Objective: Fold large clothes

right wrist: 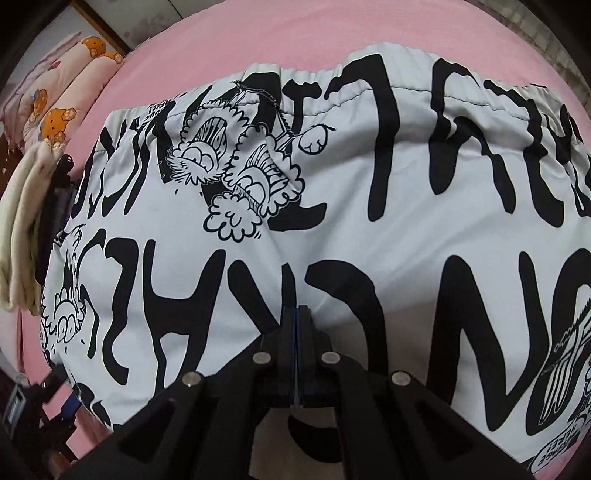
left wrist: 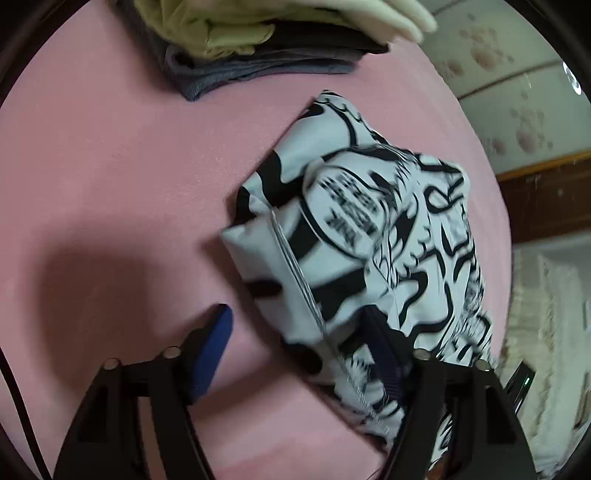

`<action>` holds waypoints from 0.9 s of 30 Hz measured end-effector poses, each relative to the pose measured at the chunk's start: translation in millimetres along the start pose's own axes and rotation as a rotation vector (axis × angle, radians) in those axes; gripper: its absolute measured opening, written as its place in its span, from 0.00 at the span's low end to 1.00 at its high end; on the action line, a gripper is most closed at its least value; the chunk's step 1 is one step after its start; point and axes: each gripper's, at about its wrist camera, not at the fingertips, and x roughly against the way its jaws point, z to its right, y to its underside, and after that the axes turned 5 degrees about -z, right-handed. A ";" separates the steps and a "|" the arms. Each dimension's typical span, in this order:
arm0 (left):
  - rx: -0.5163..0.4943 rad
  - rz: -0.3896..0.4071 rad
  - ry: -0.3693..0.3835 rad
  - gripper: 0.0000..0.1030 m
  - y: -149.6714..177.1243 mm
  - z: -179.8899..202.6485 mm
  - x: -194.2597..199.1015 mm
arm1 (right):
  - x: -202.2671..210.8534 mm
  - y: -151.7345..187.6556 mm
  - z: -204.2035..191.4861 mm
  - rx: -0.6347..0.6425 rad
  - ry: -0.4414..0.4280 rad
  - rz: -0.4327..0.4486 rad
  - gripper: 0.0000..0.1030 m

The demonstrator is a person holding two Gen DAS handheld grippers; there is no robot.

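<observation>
Nearest me, my right gripper (right wrist: 298, 314) points steeply down with its jaws clenched flat together, tips resting on or just over the white fabric; I see no fold pinched between them, so I judge it is pinning or smoothing rather than carrying. The garment, comic-print shorts (right wrist: 332, 221) in black and white with an elastic waistband (right wrist: 369, 79) at the far edge, lies spread on the pink bed sheet (right wrist: 295, 33).

My left gripper (left wrist: 310, 332) has its jaws released and standing wide, one blue pad (left wrist: 216, 350) over bare sheet, the other at the shorts' hemmed edge (left wrist: 295, 273), which looks bunched and doubled over.

I judge a fold is just laid. Next I need to regrip an edge and bring it across squarely.

Beyond sits a stack of folded clothes (left wrist: 258, 55).
</observation>
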 end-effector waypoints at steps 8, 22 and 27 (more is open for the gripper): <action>-0.049 -0.009 0.006 0.84 -38.6 18.1 -28.3 | 0.0 1.4 0.7 -0.074 0.010 0.009 0.00; -0.020 0.127 -0.059 0.33 -27.9 43.7 -11.9 | 0.6 10.1 -0.8 -0.090 0.005 0.076 0.00; -0.174 0.201 0.073 0.25 -10.7 92.8 27.3 | 0.5 15.1 11.3 -0.097 -0.047 0.090 0.00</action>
